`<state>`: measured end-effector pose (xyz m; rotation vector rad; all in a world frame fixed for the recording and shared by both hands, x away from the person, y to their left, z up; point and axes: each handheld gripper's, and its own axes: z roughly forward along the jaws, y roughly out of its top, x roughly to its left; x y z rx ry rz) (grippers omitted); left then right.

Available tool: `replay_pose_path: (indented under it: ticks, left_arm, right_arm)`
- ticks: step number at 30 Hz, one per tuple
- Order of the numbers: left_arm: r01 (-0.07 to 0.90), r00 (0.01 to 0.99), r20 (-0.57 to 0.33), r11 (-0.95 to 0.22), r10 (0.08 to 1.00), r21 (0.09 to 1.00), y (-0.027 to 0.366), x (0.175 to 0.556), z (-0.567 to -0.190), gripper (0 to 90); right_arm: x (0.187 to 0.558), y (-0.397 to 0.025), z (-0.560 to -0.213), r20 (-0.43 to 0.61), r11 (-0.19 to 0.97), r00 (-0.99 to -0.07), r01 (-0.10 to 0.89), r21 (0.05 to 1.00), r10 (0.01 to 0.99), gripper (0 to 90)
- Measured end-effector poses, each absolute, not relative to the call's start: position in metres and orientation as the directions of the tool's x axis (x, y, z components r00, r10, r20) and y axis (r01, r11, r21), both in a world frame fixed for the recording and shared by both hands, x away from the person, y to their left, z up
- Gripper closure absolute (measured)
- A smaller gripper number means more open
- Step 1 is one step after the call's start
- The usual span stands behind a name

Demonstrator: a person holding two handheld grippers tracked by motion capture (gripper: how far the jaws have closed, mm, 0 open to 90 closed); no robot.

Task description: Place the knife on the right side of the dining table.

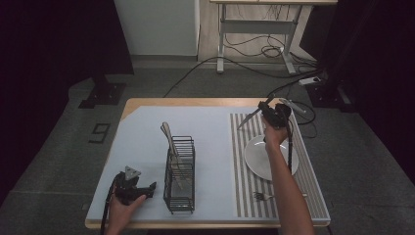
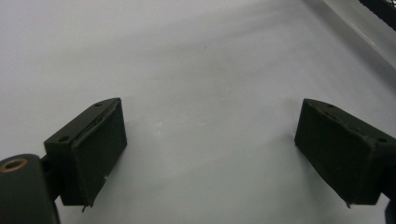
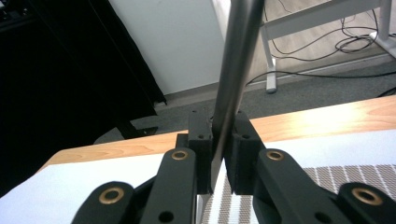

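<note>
My right gripper (image 1: 268, 107) is held above the far end of the striped placemat (image 1: 313, 181), shut on a metal knife (image 1: 248, 119) whose blade slants down to the left. In the right gripper view the knife's steel handle (image 3: 233, 70) rises steeply from between my right gripper's (image 3: 218, 128) closed jaws. My left gripper (image 1: 147, 190) rests low near the table's front left corner, open, just left of a black wire caddy (image 1: 179, 176). In the left gripper view my left gripper (image 2: 210, 154) has only bare pale table between its jaws.
A pale utensil (image 1: 170, 139) leans in the caddy. A white plate (image 1: 255, 159) lies on the placemat under the right forearm, and a fork (image 1: 266, 197) lies near the mat's front edge. Behind the table are a desk frame (image 1: 254, 34) and floor cables (image 1: 244, 73).
</note>
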<state>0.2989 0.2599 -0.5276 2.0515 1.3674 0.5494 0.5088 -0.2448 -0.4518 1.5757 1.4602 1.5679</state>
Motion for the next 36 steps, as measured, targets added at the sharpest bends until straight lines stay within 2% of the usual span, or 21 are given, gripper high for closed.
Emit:
replay_pose_path:
  ticks: [15, 28, 36]
  left_arm:
    - [0.673, 0.382, 0.008, -0.284, 0.924, 0.683, 0.260, 0.299, -0.528, 8.6]
    - [0.673, 0.381, 0.008, -0.283, 0.925, 0.684, 0.260, 0.299, -0.528, 8.6]
    - [0.673, 0.382, 0.008, -0.284, 0.924, 0.683, 0.260, 0.299, -0.528, 8.6]
  right_arm:
    - [0.510, -0.276, -0.470, 0.450, -0.366, -0.147, 0.390, 0.845, 0.881, 76.3]
    - [0.511, -0.286, -0.477, 0.465, -0.383, -0.111, 0.420, 0.823, 0.878, 73.2]
    - [0.512, -0.300, -0.491, 0.526, -0.445, -0.065, 0.451, 0.774, 0.848, 70.9]
